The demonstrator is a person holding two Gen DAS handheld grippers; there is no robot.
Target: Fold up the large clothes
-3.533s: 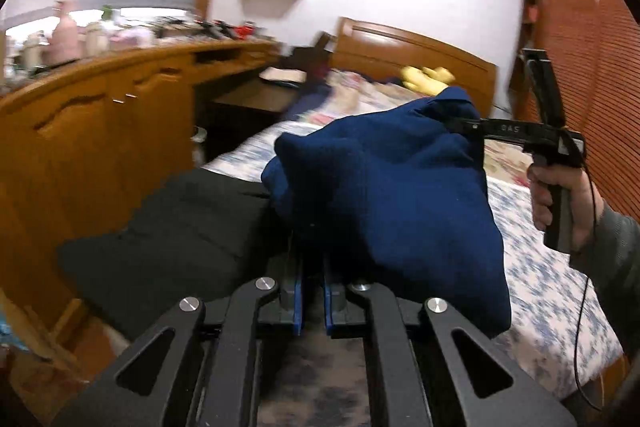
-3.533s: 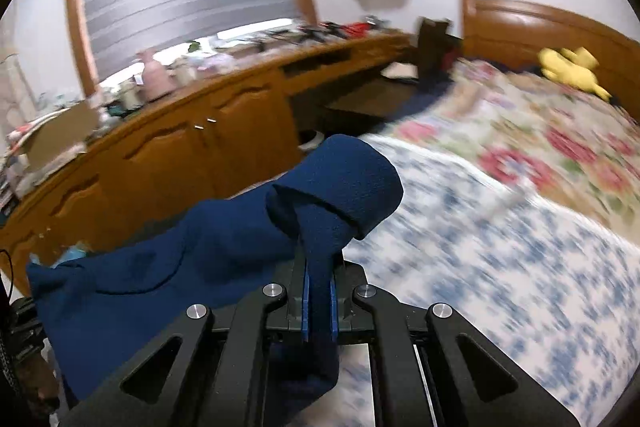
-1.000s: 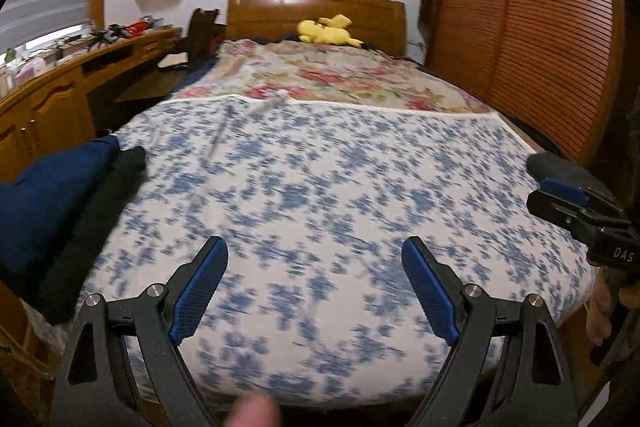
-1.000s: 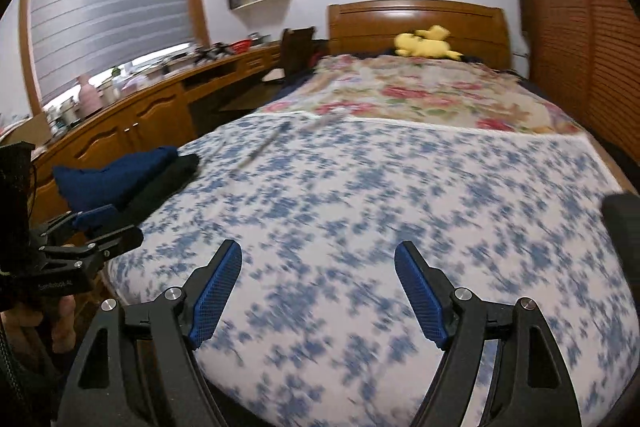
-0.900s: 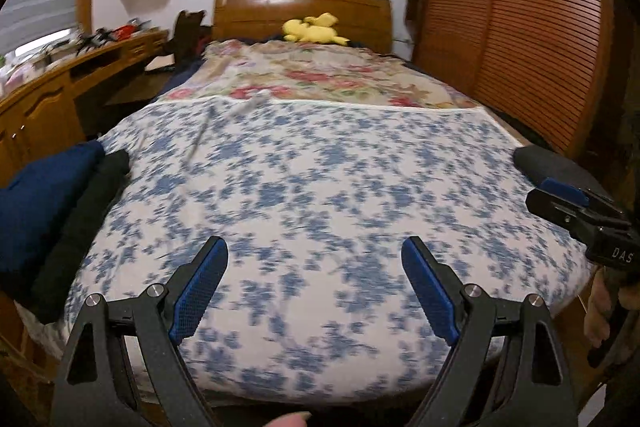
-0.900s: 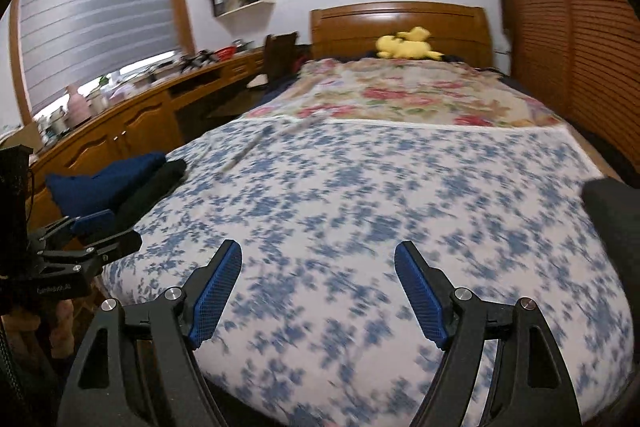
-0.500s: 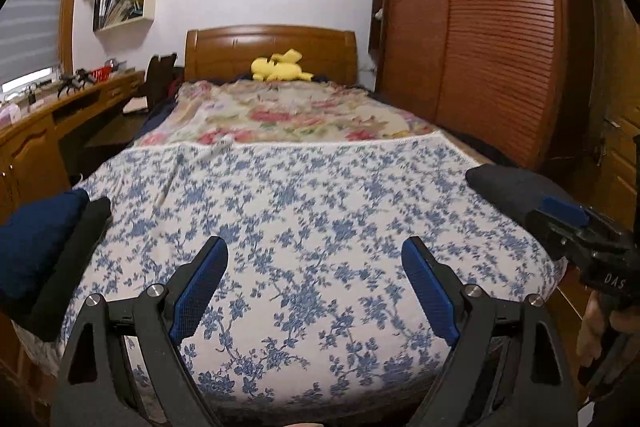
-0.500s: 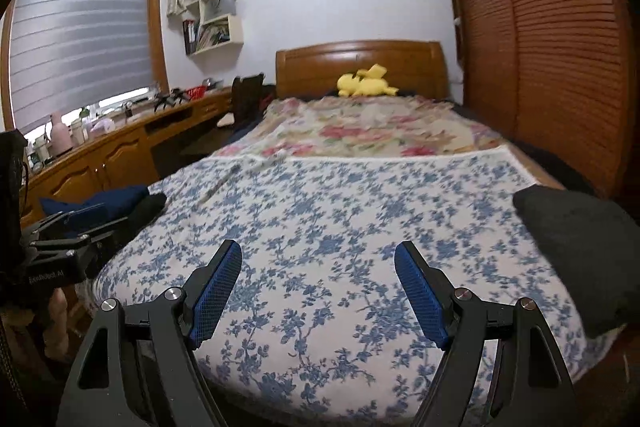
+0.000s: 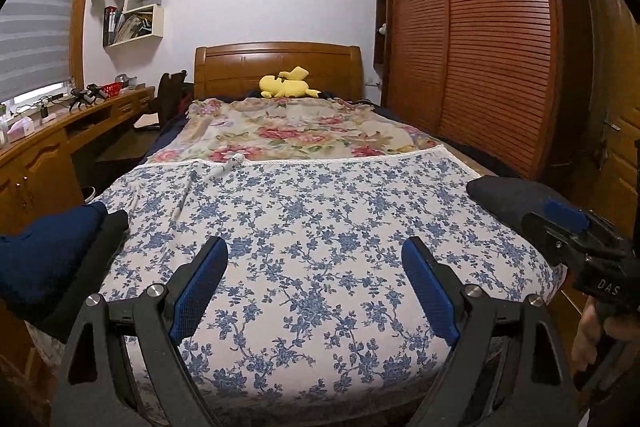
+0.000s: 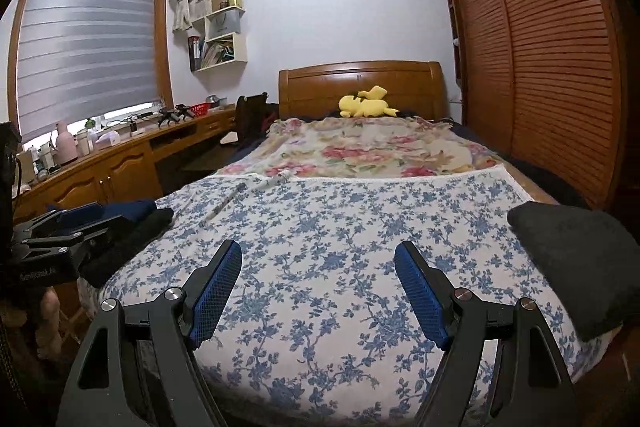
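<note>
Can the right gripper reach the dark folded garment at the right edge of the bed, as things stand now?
Probably yes. The right gripper is open and empty, and the dark garment lies just to its right on the floral sheet, with nothing between them.

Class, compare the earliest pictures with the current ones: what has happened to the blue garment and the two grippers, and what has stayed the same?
Both grippers let go of the blue garment: it now lies folded on the black garment at the bed's left edge. The left gripper and right gripper, shut on it before, now hang open and empty over the floral sheet. The yellow plush toy has stayed by the headboard.
</note>
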